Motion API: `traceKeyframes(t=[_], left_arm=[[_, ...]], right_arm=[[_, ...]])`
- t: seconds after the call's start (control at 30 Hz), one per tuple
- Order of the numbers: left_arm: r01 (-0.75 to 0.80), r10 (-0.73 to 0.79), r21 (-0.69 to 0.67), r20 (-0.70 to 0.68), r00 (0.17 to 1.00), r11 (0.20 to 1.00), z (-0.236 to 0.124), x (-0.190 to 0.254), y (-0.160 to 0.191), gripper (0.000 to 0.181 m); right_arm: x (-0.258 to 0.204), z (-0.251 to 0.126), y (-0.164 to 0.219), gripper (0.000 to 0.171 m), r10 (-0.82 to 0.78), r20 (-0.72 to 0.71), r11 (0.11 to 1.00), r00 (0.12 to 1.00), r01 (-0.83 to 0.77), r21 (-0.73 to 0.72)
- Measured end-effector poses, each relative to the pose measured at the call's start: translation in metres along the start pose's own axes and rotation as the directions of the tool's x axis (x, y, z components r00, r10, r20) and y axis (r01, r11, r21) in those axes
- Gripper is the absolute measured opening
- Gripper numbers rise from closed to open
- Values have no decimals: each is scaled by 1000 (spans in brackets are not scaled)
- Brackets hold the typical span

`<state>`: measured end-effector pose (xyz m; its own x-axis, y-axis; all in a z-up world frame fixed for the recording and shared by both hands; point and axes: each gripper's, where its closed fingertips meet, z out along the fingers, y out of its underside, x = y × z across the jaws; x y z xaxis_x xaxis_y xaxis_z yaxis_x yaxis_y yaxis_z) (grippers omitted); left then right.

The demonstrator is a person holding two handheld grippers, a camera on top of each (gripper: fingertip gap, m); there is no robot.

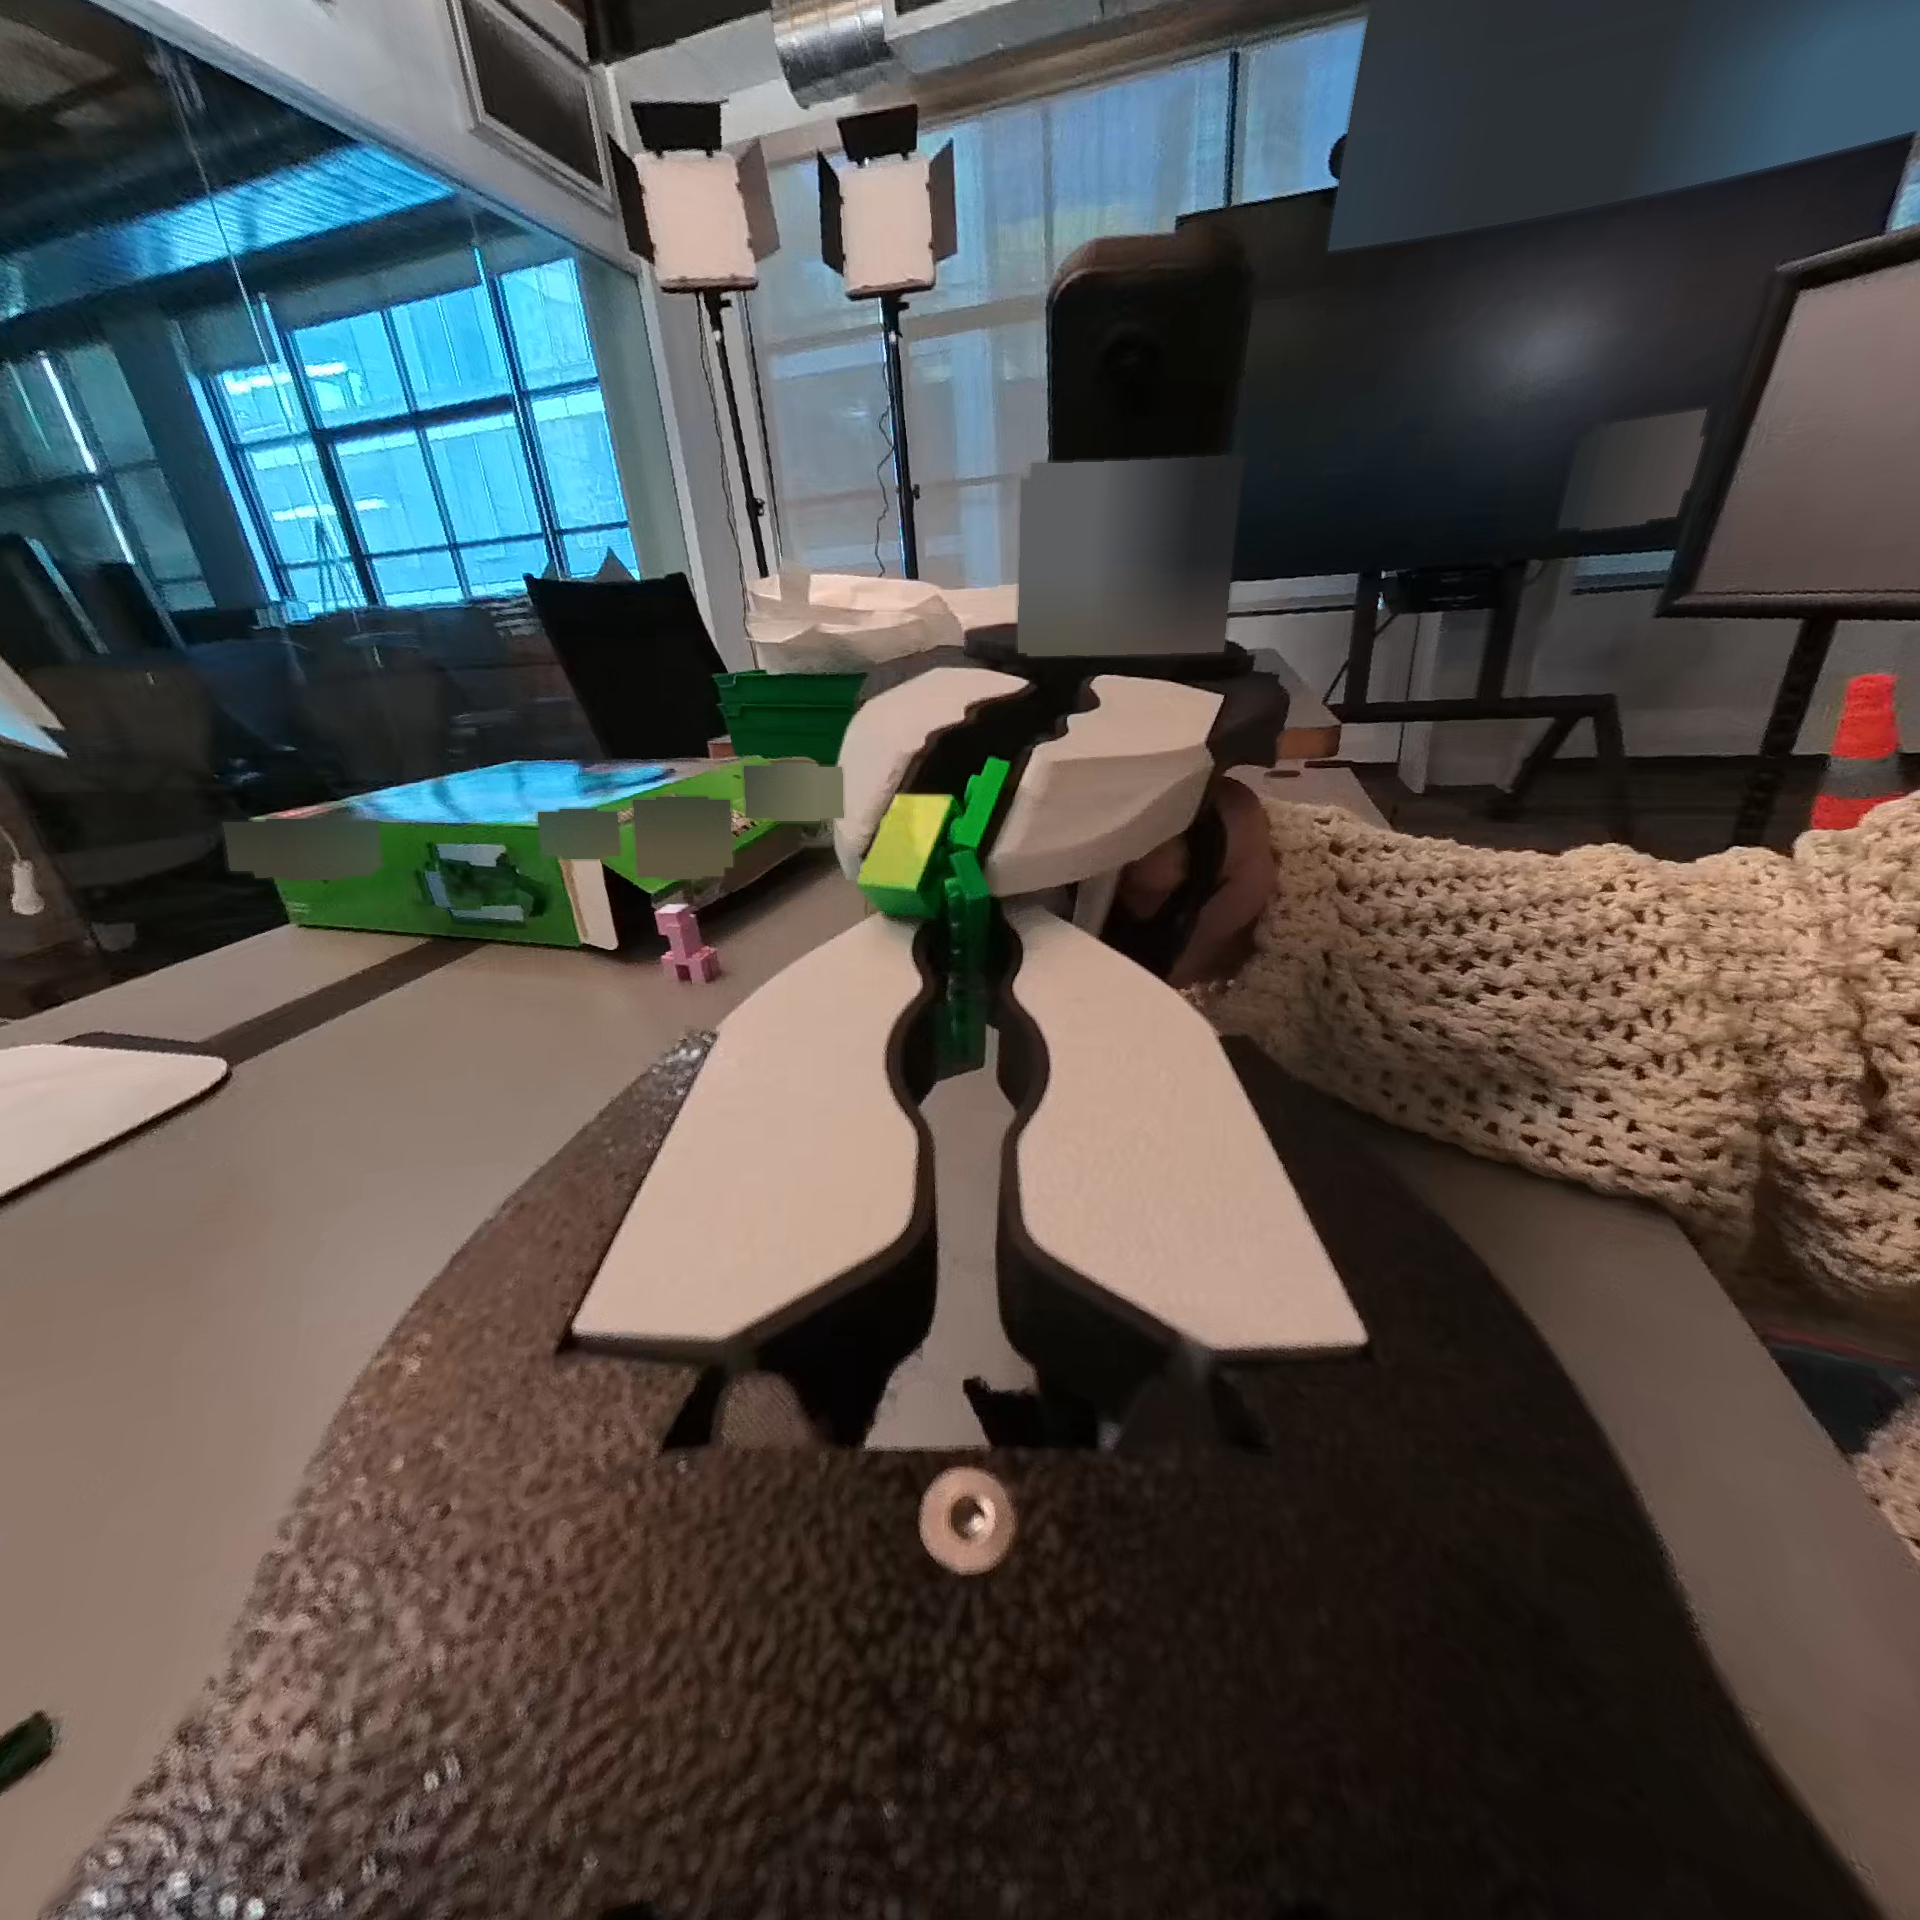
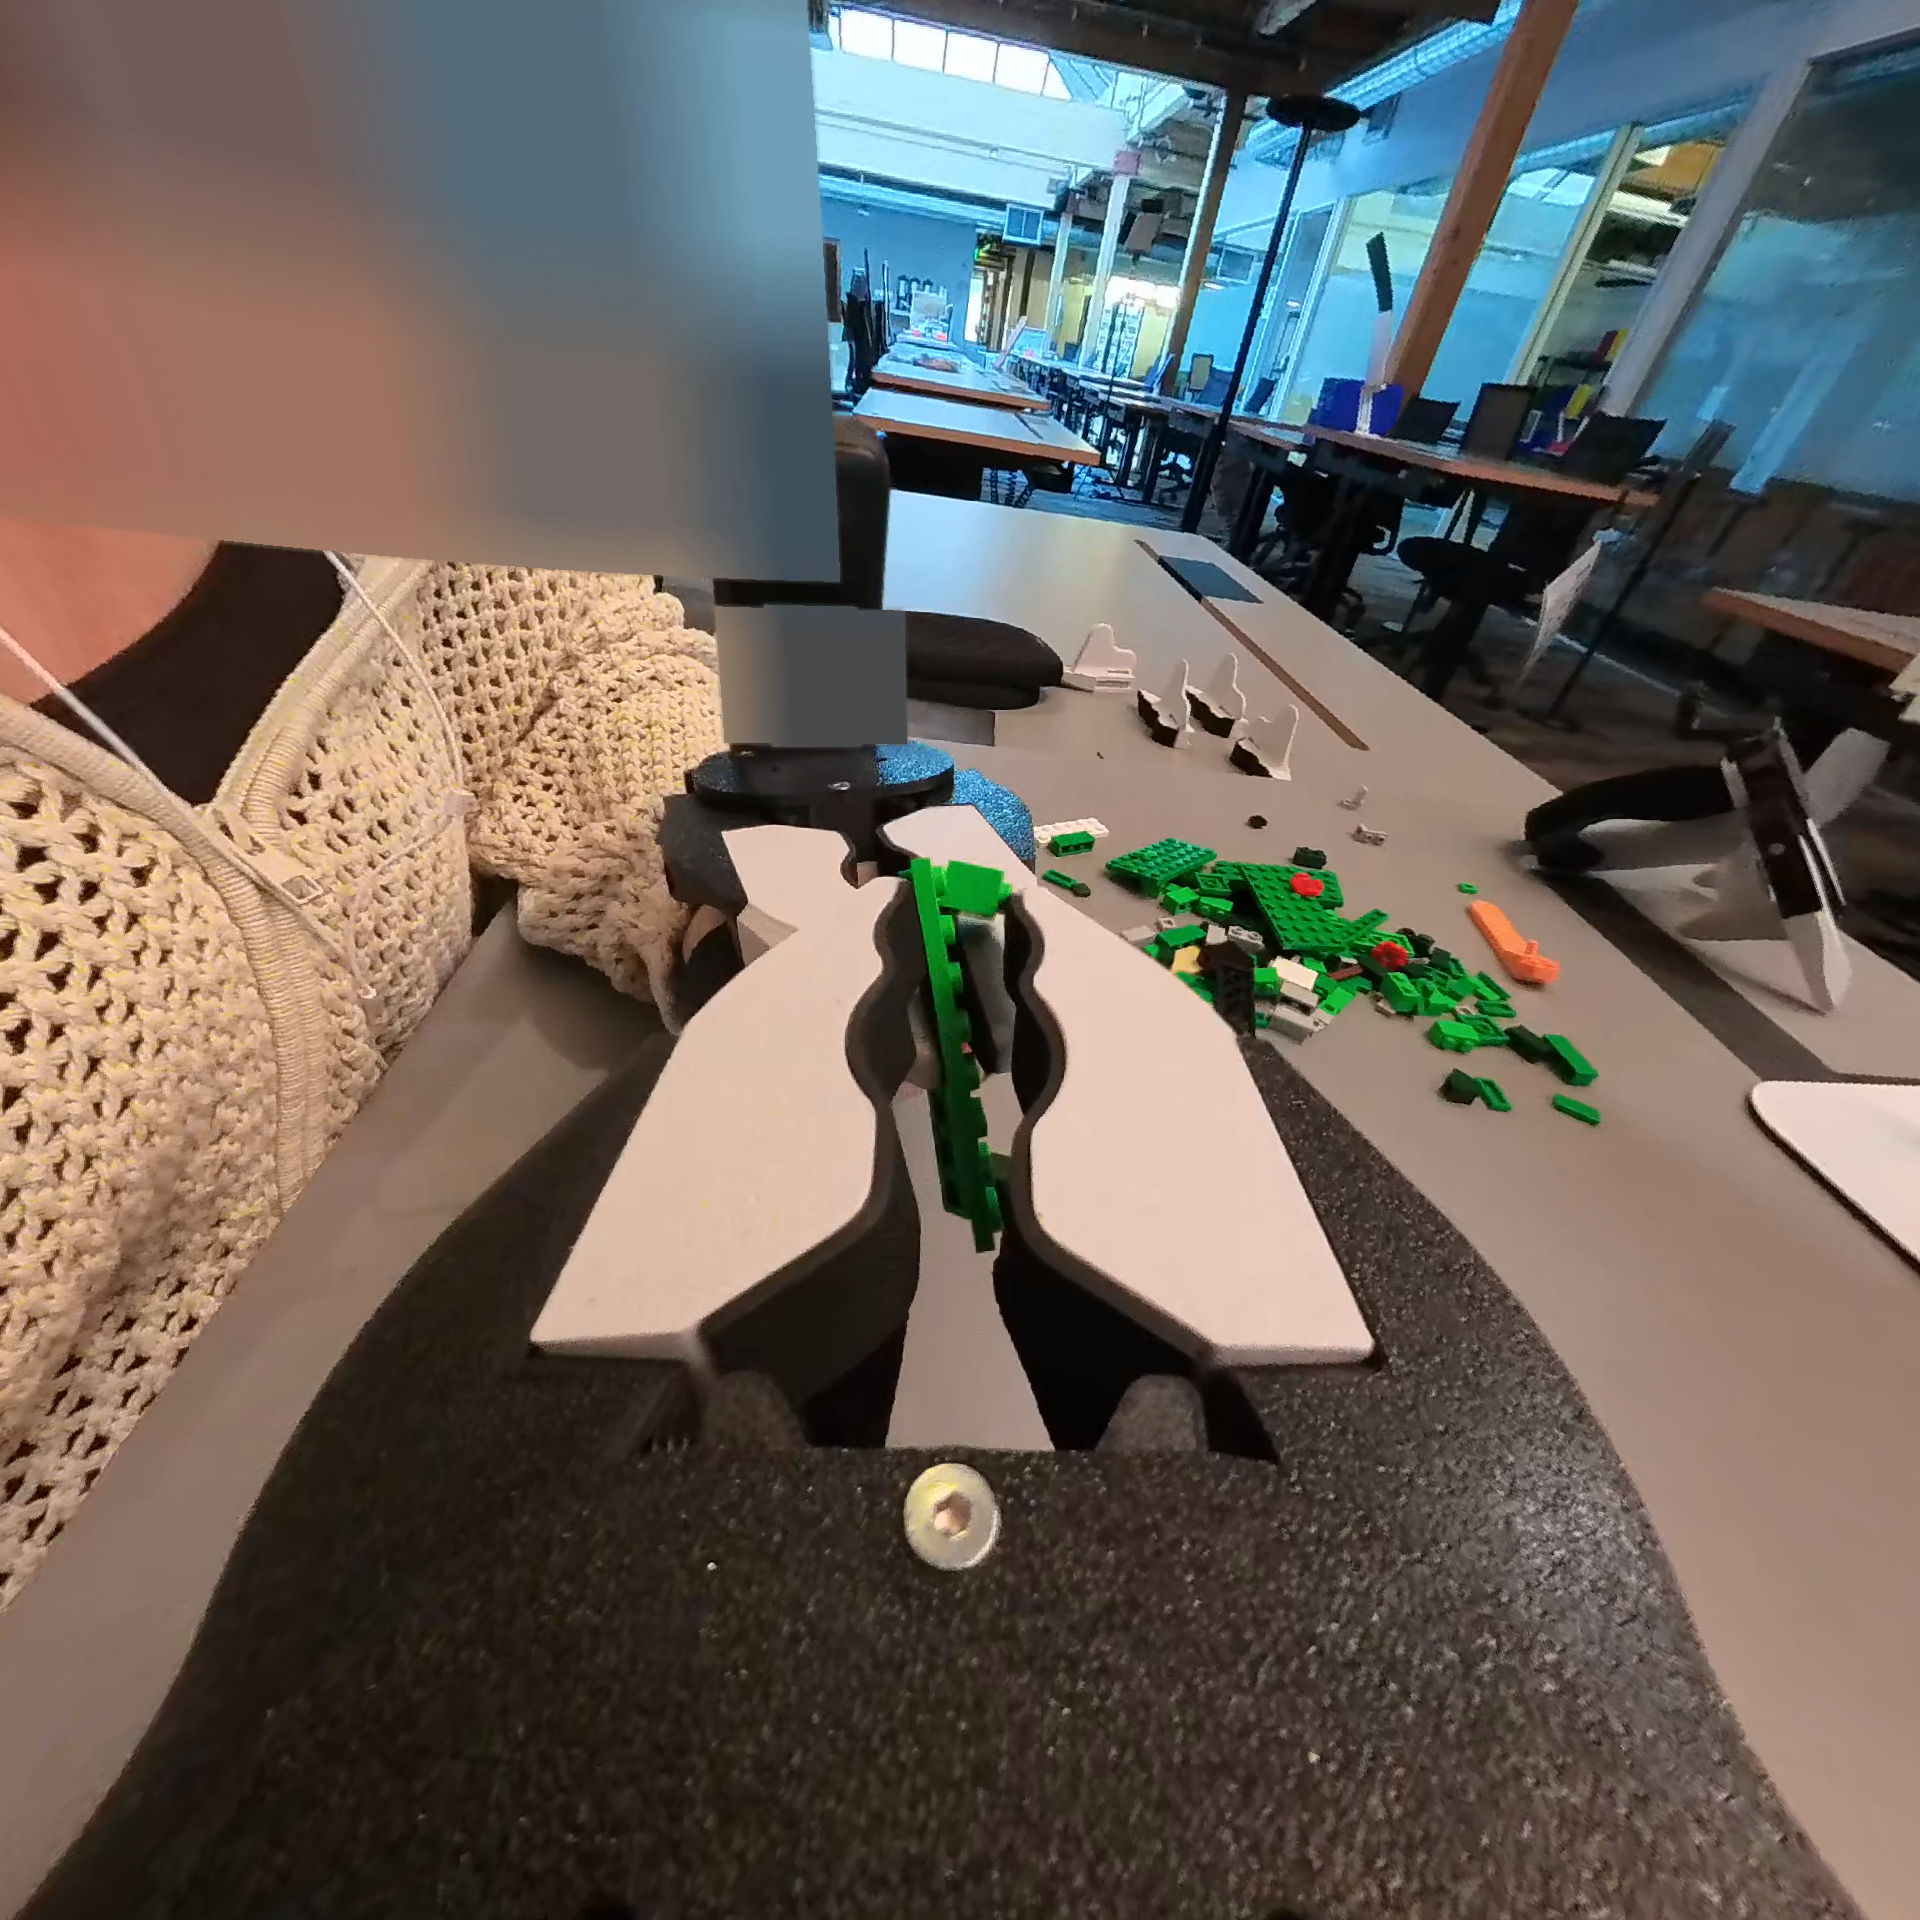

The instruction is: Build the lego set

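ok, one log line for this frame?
left gripper: shut on green assembly | right gripper: shut on same assembly | held above table | loose brick pile on table

I see two lit panel lamps [image 1: 790, 213] before big windows [image 1: 416, 436], a dark screen [image 1: 1455, 416], and long desk rows [image 2: 1143, 416] under timber posts [image 2: 1475, 197].

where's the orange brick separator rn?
Right wrist view, right side: the orange brick separator lies flat on the grey table, at the far-right edge of the loose green brick pile, short of a spare gripper resting on the table.
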<state>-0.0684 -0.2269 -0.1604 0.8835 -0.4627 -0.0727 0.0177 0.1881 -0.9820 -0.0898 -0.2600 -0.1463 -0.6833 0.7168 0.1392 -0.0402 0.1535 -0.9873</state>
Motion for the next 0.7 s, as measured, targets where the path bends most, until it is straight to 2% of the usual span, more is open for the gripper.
traceKeyframes(t=[0.37,0.57,0.7], left_arm=[[-6,5,-18,-25,1000,1000,0,4,6,4],[84,-88,-37,-120,989,996,0,12,10,4],[91,-97,-51,-132,987,995,1,14,12,4]], right_arm=[[-3,-3,5,15,127,79,990,989,-131,45],[-7,-6,9,15,259,185,961,948,-272,45],[-9,-7,11,15,298,205,950,932,-310,29]])
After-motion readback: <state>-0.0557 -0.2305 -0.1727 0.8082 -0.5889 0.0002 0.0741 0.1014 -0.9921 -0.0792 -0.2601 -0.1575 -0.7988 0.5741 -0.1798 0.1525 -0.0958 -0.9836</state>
